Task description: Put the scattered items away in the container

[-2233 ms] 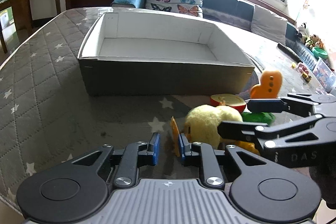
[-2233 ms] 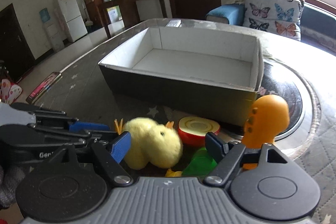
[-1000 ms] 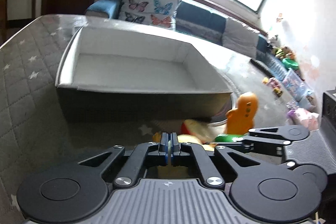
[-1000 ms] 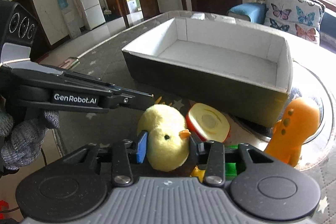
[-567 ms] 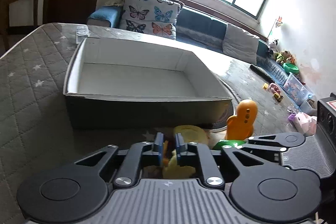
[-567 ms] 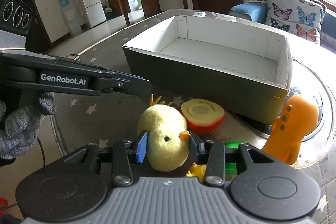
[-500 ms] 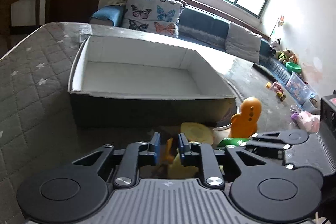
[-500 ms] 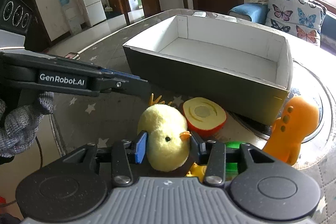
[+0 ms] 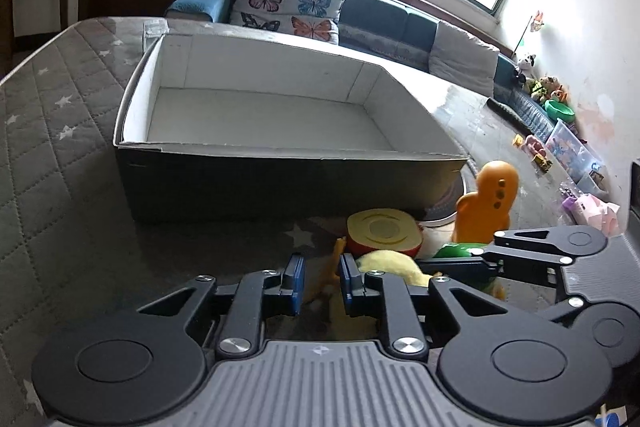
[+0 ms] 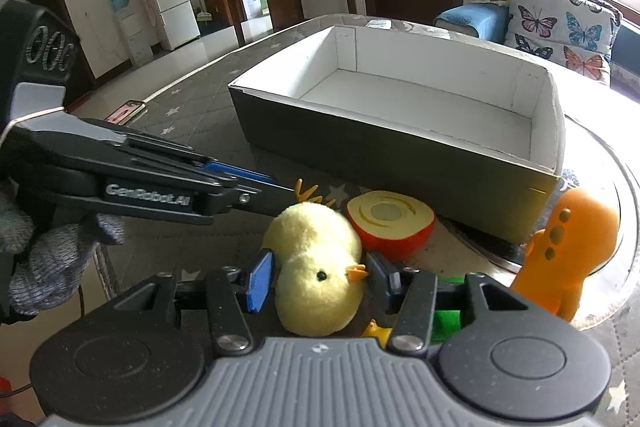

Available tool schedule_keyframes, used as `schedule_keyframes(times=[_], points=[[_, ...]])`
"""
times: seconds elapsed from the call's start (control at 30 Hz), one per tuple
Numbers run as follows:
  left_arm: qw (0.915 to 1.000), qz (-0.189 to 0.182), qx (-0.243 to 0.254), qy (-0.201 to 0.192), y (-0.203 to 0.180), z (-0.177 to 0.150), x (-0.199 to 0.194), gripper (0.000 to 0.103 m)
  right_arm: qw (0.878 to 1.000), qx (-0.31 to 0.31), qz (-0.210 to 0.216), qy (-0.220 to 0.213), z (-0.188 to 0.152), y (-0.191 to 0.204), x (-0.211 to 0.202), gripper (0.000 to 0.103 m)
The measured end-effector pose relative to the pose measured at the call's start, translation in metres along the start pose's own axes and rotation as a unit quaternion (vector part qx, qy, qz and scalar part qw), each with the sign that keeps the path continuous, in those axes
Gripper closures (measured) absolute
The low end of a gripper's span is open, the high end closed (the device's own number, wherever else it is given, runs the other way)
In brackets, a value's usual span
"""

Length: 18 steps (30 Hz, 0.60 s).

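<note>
A yellow plush chick [image 10: 320, 267] lies in front of the black box with a white inside [image 10: 400, 143]. My right gripper [image 10: 320, 279] is shut on the chick's body. My left gripper [image 9: 320, 281] is open, its pads either side of the chick's orange foot [image 9: 332, 267] without closing on it; it shows in the right wrist view [image 10: 276, 193] at the foot. A halved toy apple [image 10: 390, 223], an orange toy figure [image 10: 568, 247] and a green toy [image 10: 446, 323] lie beside the chick. The box [image 9: 280, 179] is empty.
The quilted grey star-patterned table cover [image 9: 48, 155] spreads left of the box. A round glass disc [image 10: 600, 267] sits under the orange figure. A sofa with butterfly cushions [image 9: 288, 3] stands beyond the table. A phone [image 10: 124, 111] lies near the table's far left edge.
My left gripper, shut a second ago, has opened around the chick's orange foot. My right gripper stays shut on the chick and has hardly moved.
</note>
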<state>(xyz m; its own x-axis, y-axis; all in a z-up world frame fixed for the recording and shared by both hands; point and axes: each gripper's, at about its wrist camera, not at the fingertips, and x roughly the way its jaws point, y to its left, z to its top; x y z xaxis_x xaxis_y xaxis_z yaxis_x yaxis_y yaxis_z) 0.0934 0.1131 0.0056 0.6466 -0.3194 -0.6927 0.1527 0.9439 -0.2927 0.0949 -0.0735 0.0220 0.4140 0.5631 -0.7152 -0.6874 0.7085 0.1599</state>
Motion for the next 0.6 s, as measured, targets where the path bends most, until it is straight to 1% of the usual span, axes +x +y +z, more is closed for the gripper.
schedule_keyframes(times=[0.07,0.2,0.27,0.33,0.47,0.6], points=[[1.0000,-0.008,-0.002,0.002,0.002,0.001,0.003,0.082,1.000,0.000,0.001,0.002,-0.001,0.000,0.001,0.052],[0.9998,-0.019,0.009,0.002,0.002,0.003,0.004,0.085,1.000,-0.003,0.002,0.002,-0.002,0.003,0.002,0.057],[0.9996,-0.028,0.007,0.003,0.002,0.003,0.004,0.091,1.000,-0.004,0.000,0.000,-0.003,0.004,0.001,0.058],[0.9996,-0.029,0.008,0.000,0.001,0.003,0.002,0.092,1.000,-0.004,-0.001,-0.004,-0.004,0.006,-0.002,0.060],[0.9995,-0.026,0.011,-0.011,-0.006,0.004,-0.007,0.094,1.000,-0.010,-0.005,-0.016,-0.003,0.009,-0.012,0.060],[0.9989,-0.025,0.020,-0.034,-0.016,0.014,-0.021,0.094,0.999,-0.019,-0.012,-0.039,0.004,0.008,-0.027,0.060]])
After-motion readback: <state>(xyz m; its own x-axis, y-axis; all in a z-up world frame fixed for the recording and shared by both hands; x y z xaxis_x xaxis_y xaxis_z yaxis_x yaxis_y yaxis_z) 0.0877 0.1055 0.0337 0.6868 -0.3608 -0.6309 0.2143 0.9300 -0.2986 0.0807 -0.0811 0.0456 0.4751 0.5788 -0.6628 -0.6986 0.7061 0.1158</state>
